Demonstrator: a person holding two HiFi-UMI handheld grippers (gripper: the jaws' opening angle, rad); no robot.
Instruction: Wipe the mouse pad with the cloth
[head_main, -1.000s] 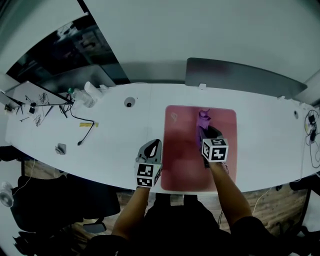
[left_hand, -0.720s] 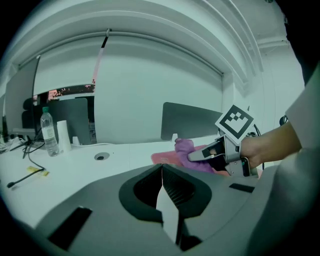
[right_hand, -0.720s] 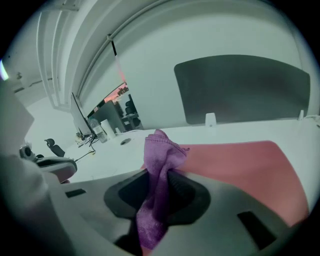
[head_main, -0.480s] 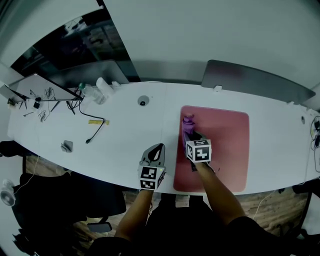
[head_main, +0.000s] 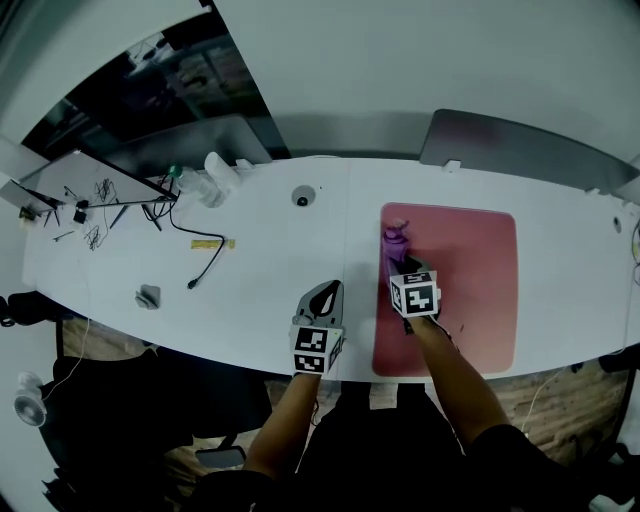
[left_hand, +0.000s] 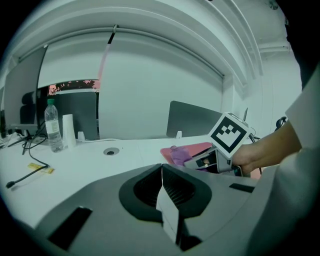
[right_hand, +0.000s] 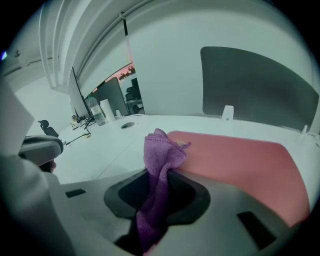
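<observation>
On the desk (head_main: 270, 270), the right gripper (head_main: 399, 260) is clenched on a purple cloth (head_main: 394, 238) at the pink mouse pad's (head_main: 470, 270) left edge. The left gripper (head_main: 322, 296), jaws together and empty, is just left of the pad. With nothing pinning the pad, a stroke may drag it, or the bunched cloth may slip free.

Mouse pad (head_main: 470, 290) lies on the table (head_main: 270, 270) at your right, reaching the front edge. Your right gripper (head_main: 399, 260) sits over its left edge, cloth (head_main: 394, 238) between the jaws. Your left gripper (head_main: 328, 290) is just left of the pad, over the table. Behind it, a grommet (head_main: 303, 198); farther left a cable (head_main: 193, 283), a bottle (head_main: 188, 184) behind that.
</observation>
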